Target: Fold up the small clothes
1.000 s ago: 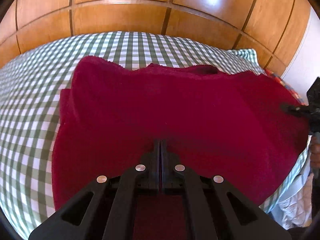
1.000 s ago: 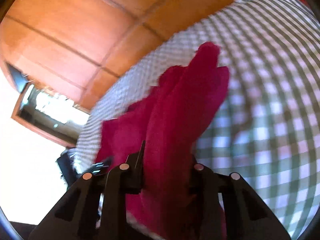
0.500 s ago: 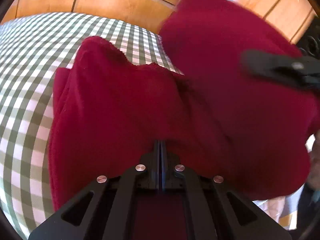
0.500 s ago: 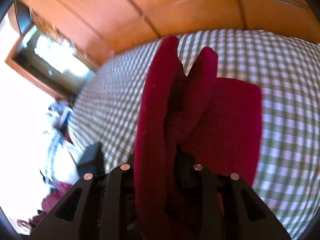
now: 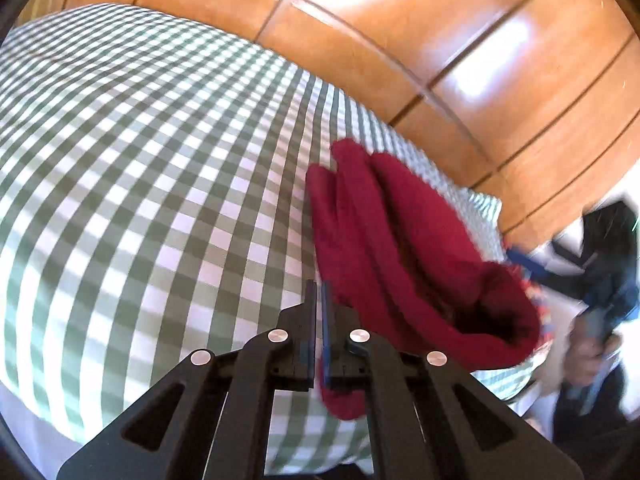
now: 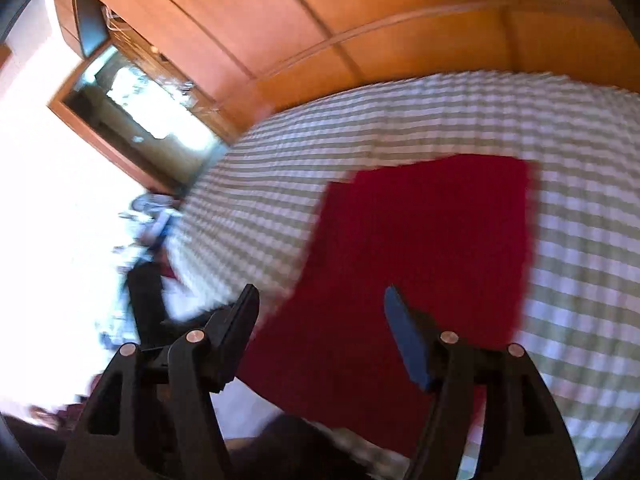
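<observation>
While the left gripper [image 5: 319, 304] sits low at the near edge of the bed, its jaws are almost shut, with only a thin gap between them. A bit of the red cloth [image 5: 404, 264] hangs down just beside the right finger, but I cannot tell if the jaws pinch it. The cloth lies in soft, thick folds on the green and white checked bed cover [image 5: 152, 168], near the right side of the bed. One fold at the near end makes a deep open pocket. Past the cloth, the cover runs back to a shiny wooden wall [image 5: 460, 40]. At the far right, blurry, the other gripper shows as a dark shape.

In the right wrist view, the right gripper [image 6: 320, 308] has its jaws wide apart and holds nothing. Just past its fingers the red cloth [image 6: 432, 240] looks flat, with straight edges, resting on the checked cover [image 6: 580, 160]. This view is blurry. Farther back on the left, a bright window [image 6: 144, 112] sits in the wooden wall [image 6: 320, 20].
</observation>
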### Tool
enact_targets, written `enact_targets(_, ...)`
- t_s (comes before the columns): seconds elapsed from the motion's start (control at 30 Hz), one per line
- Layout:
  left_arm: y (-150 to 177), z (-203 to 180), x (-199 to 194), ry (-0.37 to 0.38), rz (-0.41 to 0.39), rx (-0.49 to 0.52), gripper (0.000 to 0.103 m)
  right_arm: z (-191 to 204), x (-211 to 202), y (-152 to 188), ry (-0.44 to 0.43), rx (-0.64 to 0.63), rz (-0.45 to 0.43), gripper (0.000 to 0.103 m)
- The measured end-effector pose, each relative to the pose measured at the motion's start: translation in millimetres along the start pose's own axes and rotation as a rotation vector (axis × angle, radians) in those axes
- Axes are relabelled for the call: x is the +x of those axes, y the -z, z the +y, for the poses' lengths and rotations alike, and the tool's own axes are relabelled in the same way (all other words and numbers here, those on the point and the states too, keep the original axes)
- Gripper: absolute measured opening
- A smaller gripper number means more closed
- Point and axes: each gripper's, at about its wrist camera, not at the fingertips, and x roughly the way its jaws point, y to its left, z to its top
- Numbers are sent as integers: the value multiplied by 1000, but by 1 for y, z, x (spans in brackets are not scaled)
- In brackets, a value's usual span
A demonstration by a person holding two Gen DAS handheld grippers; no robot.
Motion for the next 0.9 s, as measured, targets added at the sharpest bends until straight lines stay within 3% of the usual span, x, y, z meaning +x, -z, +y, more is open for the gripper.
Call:
enact_targets(0.07,-5,-5,-10,55,-13,-6,0,-7,-11,20,79,-28,0,66)
enact_targets(0.2,-11,-32,-19,234,-7,-16,54,-19,-12,67,244,-124,37,79)
enact_targets(0.23,-13,-39,-15,277,6,-23,57,-23,-13,80,257,-139,48,79)
enact_targets(0.33,-14,-59,2,295,46,-2,57,-25,-1,103,275,-164,85,79)
enact_targets(0.43,-3,-75,20,311,124,21,57,-25,20,110,358,-197,89,78)
enact_targets(0.5,3,-88,32,294,153,58,57,-28,26,109,366,-170,63,60)
enact_targets(0.53,5,-92,34,281,159,69,51,-29,25,111,350,-154,56,43)
enact_targets(0.57,5,-97,36,272,159,90,35,-27,28,110,338,-154,48,29)
enact_targets(0.6,6,-102,33,264,149,127,5,-20,27,110,344,-188,31,27)
enact_targets(0.73,17,-92,7,245,74,190,5,-11,32,110,337,-273,25,19)
enact_targets(0.83,35,-53,22,119,129,150,5,-21,38,122,329,-243,55,18)
enact_targets(0.9,54,-32,37,82,189,105,5,-19,42,126,332,-259,59,18)
